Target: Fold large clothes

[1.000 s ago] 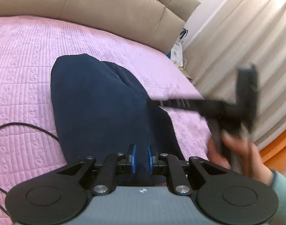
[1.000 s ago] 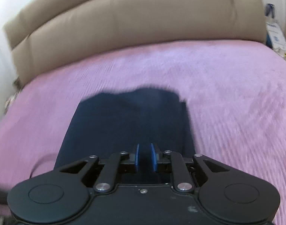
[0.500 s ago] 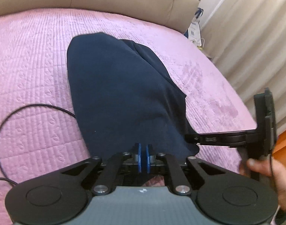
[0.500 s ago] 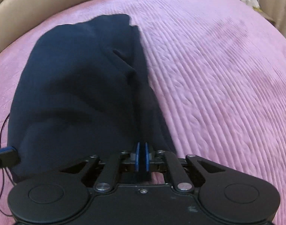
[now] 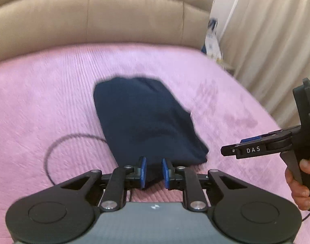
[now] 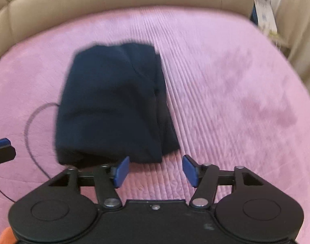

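Note:
A dark navy garment (image 5: pixel 146 120) lies folded in a long rectangle on the pink bedspread (image 5: pixel 43 101); it also shows in the right wrist view (image 6: pixel 114 105). My left gripper (image 5: pixel 153 171) is open, its blue pads just at the garment's near edge. My right gripper (image 6: pixel 155 171) is wide open and empty, just short of the garment's near right corner. The right gripper also shows at the right of the left wrist view (image 5: pixel 230 151), held by a hand.
A thin black cable (image 5: pixel 53 152) loops on the bedspread left of the garment. A beige padded headboard (image 5: pixel 104 20) runs along the far side. Beige curtains (image 5: pixel 276 40) hang at the right, with a white bag (image 5: pixel 212 40) by the bed corner.
Both grippers were shut on the garment's near edge half a second ago. Both have opened, let it go and pulled back. The garment now lies flat.

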A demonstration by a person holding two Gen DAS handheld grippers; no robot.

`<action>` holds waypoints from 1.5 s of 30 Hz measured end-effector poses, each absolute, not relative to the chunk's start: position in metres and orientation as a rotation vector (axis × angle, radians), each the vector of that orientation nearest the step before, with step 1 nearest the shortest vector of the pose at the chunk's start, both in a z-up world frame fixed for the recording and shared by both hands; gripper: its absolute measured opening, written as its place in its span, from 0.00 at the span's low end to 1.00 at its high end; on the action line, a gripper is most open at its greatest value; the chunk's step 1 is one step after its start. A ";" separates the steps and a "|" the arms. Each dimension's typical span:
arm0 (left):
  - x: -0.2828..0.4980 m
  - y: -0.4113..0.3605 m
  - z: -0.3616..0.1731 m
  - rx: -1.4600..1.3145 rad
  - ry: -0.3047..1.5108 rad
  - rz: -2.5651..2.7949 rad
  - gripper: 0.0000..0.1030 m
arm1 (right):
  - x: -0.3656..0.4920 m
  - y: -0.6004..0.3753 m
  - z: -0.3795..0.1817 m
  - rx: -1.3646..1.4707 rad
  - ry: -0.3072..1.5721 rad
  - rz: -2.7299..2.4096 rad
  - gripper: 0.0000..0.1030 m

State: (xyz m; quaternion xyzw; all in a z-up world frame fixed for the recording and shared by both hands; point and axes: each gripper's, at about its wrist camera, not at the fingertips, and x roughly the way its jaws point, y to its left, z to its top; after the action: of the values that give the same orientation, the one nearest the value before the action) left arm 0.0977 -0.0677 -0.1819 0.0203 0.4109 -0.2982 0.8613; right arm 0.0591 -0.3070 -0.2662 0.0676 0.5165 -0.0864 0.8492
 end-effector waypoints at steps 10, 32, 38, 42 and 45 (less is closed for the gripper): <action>0.033 0.013 -0.016 0.313 0.463 -0.371 0.40 | 0.029 -0.272 -0.139 0.075 0.814 -0.134 0.77; 0.047 -0.091 -0.034 0.365 0.685 -0.376 0.91 | 0.029 -0.230 -0.126 0.023 0.997 -0.197 0.79; 0.053 -0.080 -0.031 0.300 0.684 -0.337 0.96 | 0.030 -0.221 -0.120 0.017 0.960 -0.197 0.79; 0.066 -0.070 -0.031 0.227 0.725 -0.315 0.96 | 0.030 -0.223 -0.117 0.033 0.957 -0.195 0.79; 0.075 -0.061 -0.033 0.167 0.772 -0.313 0.96 | 0.030 -0.226 -0.112 0.045 0.957 -0.195 0.79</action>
State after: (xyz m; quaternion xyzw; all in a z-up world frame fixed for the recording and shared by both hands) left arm 0.0749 -0.0607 -0.0327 0.0811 0.3745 -0.1517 0.9111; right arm 0.0297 -0.2258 -0.1119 0.0214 0.4597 -0.0936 0.8829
